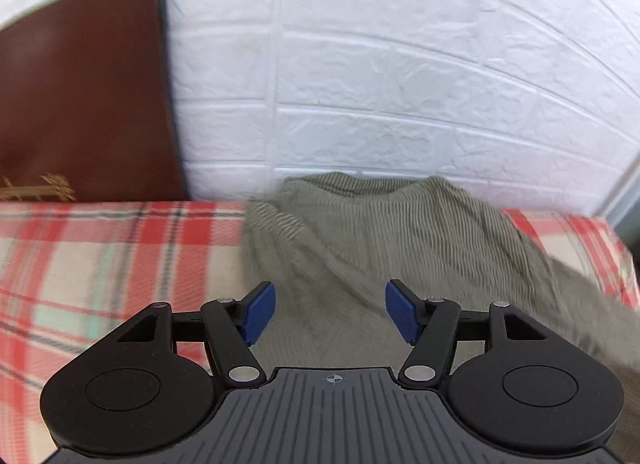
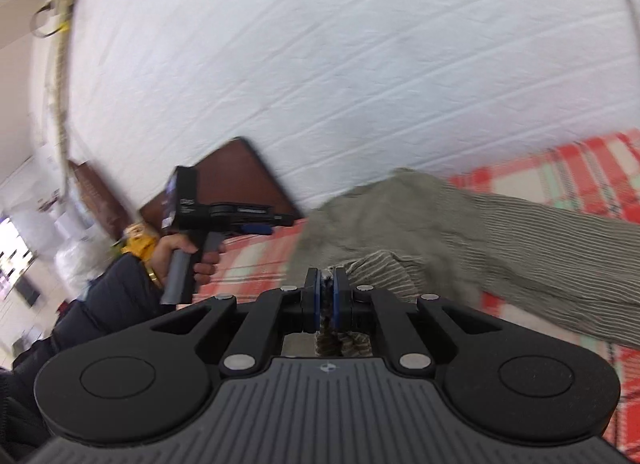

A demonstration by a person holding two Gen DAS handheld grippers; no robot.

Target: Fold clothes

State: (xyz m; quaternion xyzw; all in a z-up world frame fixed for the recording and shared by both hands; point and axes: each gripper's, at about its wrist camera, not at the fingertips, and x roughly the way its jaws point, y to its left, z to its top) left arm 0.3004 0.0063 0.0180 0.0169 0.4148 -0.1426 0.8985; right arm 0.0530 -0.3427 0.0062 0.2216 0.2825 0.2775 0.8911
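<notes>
An olive-grey ribbed garment (image 1: pixel 380 240) lies crumpled on a red plaid bed cover (image 1: pixel 100 264), up against the white wall. My left gripper (image 1: pixel 330 310) is open just above the garment's near edge, with nothing between its blue pads. In the right wrist view the same garment (image 2: pixel 440 220) stretches to the right, and my right gripper (image 2: pixel 327 292) is shut on a fold of it; ribbed cloth shows between the blue pads and bunches behind them. The left gripper (image 2: pixel 260 229) also shows there, held by a hand (image 2: pixel 188 256) over the bed.
A dark brown headboard (image 1: pixel 80 96) stands at the bed's left end against the white brick-pattern wall (image 1: pixel 400 84). A dark sleeve (image 2: pixel 100 300) reaches in from the left. The plaid bed cover (image 2: pixel 580 168) runs on to the right of the garment.
</notes>
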